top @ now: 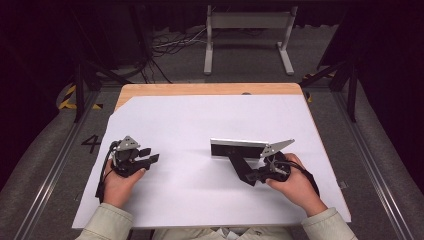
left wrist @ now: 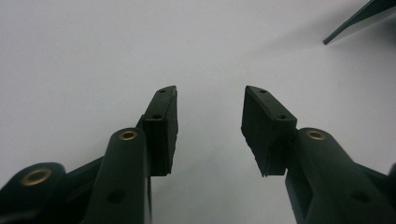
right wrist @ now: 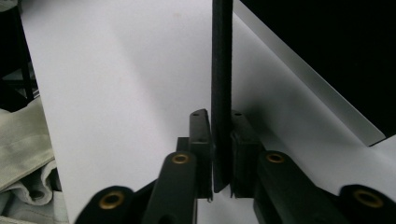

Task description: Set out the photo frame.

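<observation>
We read this step as setting the thin black flap (right wrist: 222,56) that stands off the silver-edged dark panel (top: 239,148). The panel stands on its long edge on the white sheet (top: 200,115) that covers the bench, right of centre and nearer the front edge than the back.

The right gripper (right wrist: 222,140) has the flap between its jaws. Both pads lie along the flap's faces with no gap we can make out, but we cannot tell whether they are pressing on it or only resting against it.

The left gripper (left wrist: 210,126) rests released near the sheet's left edge, with its jaws apart and nothing between them.

To do this well, we would keep the right wrist square so the flap stays flat between the pads. We would move it slowly about its hinge line, without pulling sideways, because the panel looks light enough to slide or topple. If it starts to shift, we would bring the idle left gripper across to steady the panel's far end.
</observation>
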`<state>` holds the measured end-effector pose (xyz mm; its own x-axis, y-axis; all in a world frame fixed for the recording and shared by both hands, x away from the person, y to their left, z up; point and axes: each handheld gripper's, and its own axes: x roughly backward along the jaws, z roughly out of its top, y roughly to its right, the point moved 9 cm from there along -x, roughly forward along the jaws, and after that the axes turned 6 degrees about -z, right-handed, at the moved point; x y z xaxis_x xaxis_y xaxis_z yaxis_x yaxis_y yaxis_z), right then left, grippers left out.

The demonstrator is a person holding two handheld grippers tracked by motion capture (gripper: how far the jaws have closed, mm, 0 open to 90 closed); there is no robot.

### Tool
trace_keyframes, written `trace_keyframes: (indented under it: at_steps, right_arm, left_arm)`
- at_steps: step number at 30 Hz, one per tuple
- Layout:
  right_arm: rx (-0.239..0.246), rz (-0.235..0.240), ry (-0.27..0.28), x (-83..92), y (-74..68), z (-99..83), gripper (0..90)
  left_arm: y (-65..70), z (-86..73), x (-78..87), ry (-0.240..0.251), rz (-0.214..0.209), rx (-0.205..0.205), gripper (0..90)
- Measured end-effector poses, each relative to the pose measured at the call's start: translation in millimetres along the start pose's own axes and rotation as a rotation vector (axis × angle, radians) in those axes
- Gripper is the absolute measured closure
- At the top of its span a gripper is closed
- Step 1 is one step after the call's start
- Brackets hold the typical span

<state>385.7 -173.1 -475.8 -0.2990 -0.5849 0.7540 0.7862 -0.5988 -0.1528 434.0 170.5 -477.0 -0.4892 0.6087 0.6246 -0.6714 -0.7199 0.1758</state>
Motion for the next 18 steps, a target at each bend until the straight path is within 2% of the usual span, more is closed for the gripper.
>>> trace_keyframes:
  at_steps: [4, 13, 18]
  right_arm:
    - [0.000, 0.007, 0.026, 5.8, -1.7, 4.5, 74.6]
    - [-0.016, -0.007, 0.072, 29.3, 3.7, 8.7, 73.3]
    - [-0.017, -0.024, 0.089, 40.4, 5.8, 7.5, 73.3]
  left_arm:
    - [0.7, 2.3, -1.3, 0.007, -0.004, -0.007, 56.1]
    - [7.6, 9.1, -4.9, 0.019, -0.030, -0.012, 55.9]
    - [13.6, 16.9, -7.6, 0.048, -0.055, -0.012, 56.1]
